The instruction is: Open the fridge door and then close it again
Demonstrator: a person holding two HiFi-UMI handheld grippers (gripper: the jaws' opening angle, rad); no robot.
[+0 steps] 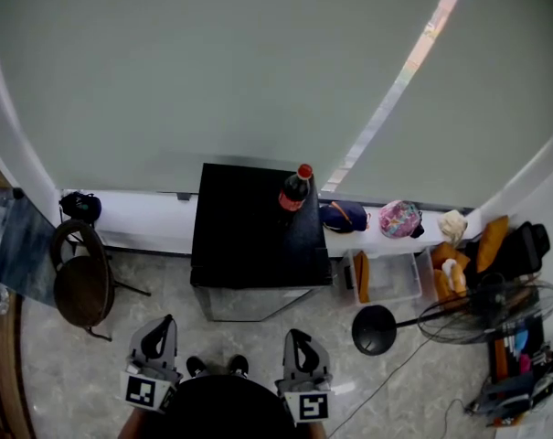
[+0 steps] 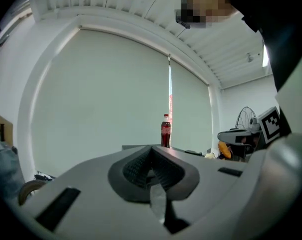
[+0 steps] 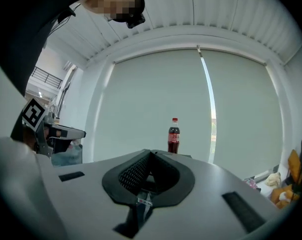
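Observation:
A small black fridge (image 1: 258,236) stands against the window wall, its door shut and facing me. A cola bottle with a red cap (image 1: 295,188) stands on its top right; the same cola bottle (image 2: 165,131) shows ahead in the left gripper view, and the cola bottle (image 3: 173,136) shows again in the right gripper view. My left gripper (image 1: 160,329) and right gripper (image 1: 297,338) are held level near my body, well short of the fridge. Both are shut with nothing between their jaws, as the left gripper (image 2: 151,149) and right gripper (image 3: 150,154) show in their own views.
A round wooden chair (image 1: 82,282) stands left of the fridge. To the right lie a clear plastic box (image 1: 386,277), a floor fan (image 1: 482,314) with its round base, bags on the sill (image 1: 399,219) and clutter. A pale roller blind (image 1: 258,71) covers the window.

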